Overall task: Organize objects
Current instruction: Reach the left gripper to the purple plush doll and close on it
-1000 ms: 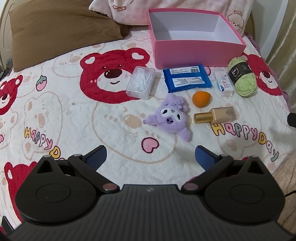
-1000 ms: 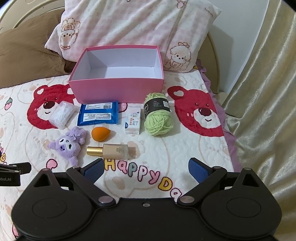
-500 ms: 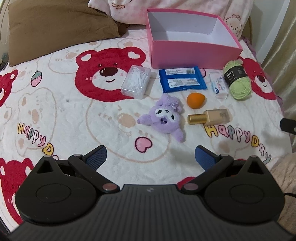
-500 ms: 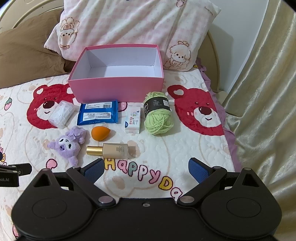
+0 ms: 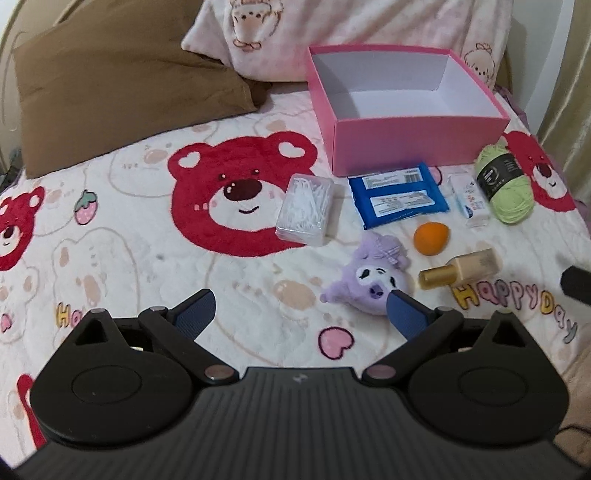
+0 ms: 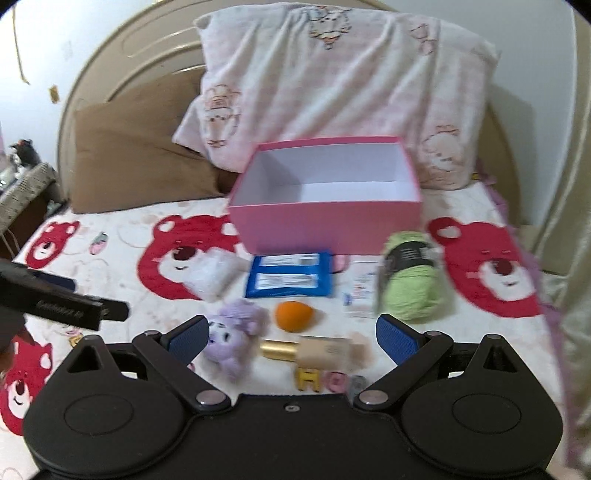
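Observation:
An empty pink box (image 5: 421,138) (image 6: 325,225) stands at the back of the bed. In front of it lie a clear swab case (image 5: 304,210), a blue wipes pack (image 5: 399,195) (image 6: 290,275), a small white box (image 5: 469,199), green yarn (image 5: 504,184) (image 6: 410,273), an orange sponge (image 5: 430,238) (image 6: 293,315), a purple plush (image 5: 371,280) (image 6: 231,336) and a foundation bottle (image 5: 460,267) (image 6: 314,350). My left gripper (image 5: 301,314) is open, its right finger just in front of the plush. My right gripper (image 6: 291,336) is open, low over the bottle and plush.
A brown pillow (image 5: 122,74) and a pink patterned pillow (image 5: 351,29) lie behind the box. A beige curtain (image 6: 570,184) hangs at the right past the bed edge. The left gripper's body (image 6: 62,306) shows at the left of the right wrist view.
Both grippers have moved forward and lower toward the objects. The right gripper now hovers close over the bottle and plush; the left has closed in on the plush. Both stay open.

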A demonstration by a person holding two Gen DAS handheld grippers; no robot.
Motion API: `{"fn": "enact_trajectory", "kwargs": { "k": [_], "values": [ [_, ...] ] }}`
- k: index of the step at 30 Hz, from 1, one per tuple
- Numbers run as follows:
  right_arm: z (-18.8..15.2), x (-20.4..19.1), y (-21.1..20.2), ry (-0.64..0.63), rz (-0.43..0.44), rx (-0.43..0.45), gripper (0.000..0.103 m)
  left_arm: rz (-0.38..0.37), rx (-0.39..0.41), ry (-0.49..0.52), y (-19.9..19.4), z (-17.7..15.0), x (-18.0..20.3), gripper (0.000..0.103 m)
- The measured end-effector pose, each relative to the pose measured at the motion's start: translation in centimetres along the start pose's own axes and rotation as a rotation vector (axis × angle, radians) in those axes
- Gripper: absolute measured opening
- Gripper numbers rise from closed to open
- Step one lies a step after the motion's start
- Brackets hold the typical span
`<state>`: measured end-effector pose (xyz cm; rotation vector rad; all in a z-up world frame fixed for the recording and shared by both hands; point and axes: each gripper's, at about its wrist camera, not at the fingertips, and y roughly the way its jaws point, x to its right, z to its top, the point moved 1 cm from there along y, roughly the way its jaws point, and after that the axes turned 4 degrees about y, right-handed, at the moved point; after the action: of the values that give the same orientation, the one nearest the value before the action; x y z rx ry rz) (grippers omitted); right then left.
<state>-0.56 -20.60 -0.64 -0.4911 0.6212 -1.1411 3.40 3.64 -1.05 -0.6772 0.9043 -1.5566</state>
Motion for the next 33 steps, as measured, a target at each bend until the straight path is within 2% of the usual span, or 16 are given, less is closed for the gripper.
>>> {"fn": "enact_trajectory", "kwargs": {
  "k": [2, 10, 16, 22, 24, 28, 30, 33],
  "values": [
    [-0.6, -0.3, 1.1, 0.002, 0.035, 0.009, 0.099, -0.017, 0.003, 0.016, 1.3, -0.1, -0.2, 0.100],
    [-2.2, -1.7, 6.8, 0.035, 0.140, -0.166, 0.099, -0.145, 0.018, 0.071, 6.0, -0.3, 0.0, 0.100],
    [-2.8, -3.5, 10.4, 0.026, 0.186, -0.264, 0.099, -0.228, 0.029, 0.088, 8.9, 0.2, 0.5, 0.095],
    [-3.5, -4.8, 13.6, 0.010, 0.184, -0.296, 0.095, -0.342, 0.001, 0.051, 11.4, 0.3, 0.3, 0.082],
    [-3.7, -4.8, 14.7, 0.037, 0.196, -0.313, 0.095, -0.362, -0.004, 0.053, 11.9, 0.4, 0.3, 0.068],
    [-4.7, -4.9, 16.6, 0.063, 0.186, -0.356, 0.092, -0.430, -0.053, 0.042, 13.2, 0.1, 0.4, 0.052],
    [-5.5, -4.8, 17.5, 0.065, 0.158, -0.367, 0.091, -0.433, -0.076, 0.027, 13.7, -0.3, 0.5, 0.045],
    [-6.5, -4.2, 18.0, 0.097, 0.117, -0.341, 0.080, -0.455, -0.080, -0.020, 14.3, -1.0, 0.3, 0.040]
  ]
}}
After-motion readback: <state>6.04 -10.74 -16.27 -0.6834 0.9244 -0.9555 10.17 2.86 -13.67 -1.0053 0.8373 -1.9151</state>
